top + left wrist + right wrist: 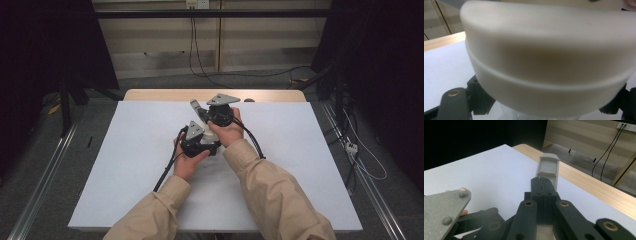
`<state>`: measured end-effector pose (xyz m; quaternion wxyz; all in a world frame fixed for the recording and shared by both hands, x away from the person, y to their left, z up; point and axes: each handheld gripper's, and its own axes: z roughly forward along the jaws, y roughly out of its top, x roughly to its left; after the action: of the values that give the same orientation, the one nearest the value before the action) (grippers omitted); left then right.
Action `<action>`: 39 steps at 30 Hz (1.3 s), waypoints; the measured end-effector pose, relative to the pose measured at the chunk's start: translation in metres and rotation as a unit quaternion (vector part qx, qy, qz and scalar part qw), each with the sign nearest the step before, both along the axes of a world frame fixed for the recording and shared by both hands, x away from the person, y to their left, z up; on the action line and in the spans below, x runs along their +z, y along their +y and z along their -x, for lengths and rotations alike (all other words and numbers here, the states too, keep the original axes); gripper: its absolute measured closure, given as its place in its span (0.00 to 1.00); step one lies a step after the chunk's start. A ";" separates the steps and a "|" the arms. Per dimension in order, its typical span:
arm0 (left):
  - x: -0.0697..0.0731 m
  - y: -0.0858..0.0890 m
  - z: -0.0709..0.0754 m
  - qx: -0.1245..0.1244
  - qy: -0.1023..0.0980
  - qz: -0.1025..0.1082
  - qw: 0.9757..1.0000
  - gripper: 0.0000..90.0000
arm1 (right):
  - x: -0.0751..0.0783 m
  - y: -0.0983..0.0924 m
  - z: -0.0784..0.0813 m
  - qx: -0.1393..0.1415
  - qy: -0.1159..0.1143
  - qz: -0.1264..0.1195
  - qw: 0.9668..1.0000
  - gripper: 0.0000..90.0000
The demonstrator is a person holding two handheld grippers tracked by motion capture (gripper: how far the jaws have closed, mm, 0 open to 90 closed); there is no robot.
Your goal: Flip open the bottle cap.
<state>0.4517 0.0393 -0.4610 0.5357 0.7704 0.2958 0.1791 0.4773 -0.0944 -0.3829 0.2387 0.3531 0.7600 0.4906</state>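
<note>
Both grippers meet over the middle of the table. My left gripper (pixel 206 137) is shut on a cream-white rounded object (pixel 549 57) with a seam around it. It sits so close to the left gripper view's camera that its whole shape is hidden, and it shows as a small white patch (pixel 208 134) in the high view. Just beyond, my right gripper (pixel 202 114) points up-left, and its black jaws (pixel 544 185) are pressed together on a pale grey plastic piece (pixel 548 166) that sticks out past the tips (pixel 195 106).
A white sheet (pixel 130 165) covers the wooden table (pixel 150 94); its far edge shows bare wood (pixel 584 182). Black cables (pixel 167 170) trail from the grippers toward the person. Metal rails (pixel 42 185) and loose cables (pixel 360 155) lie on the floor beside the table.
</note>
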 end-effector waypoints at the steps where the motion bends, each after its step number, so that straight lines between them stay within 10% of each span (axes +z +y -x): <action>1: 0.000 0.000 0.000 0.000 0.000 -0.001 1.000 0.21 | 0.000 0.000 0.000 0.000 0.000 0.000 1.000 1.00; 39: 0.000 -0.001 0.001 -0.001 -0.003 -0.003 1.000 0.20 | 0.002 0.000 -0.001 0.000 0.012 0.004 1.000 1.00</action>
<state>0.4510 0.0387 -0.4608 0.5348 0.7716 0.2927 0.1815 0.4779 -0.0948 -0.3811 0.2306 0.3578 0.7649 0.4834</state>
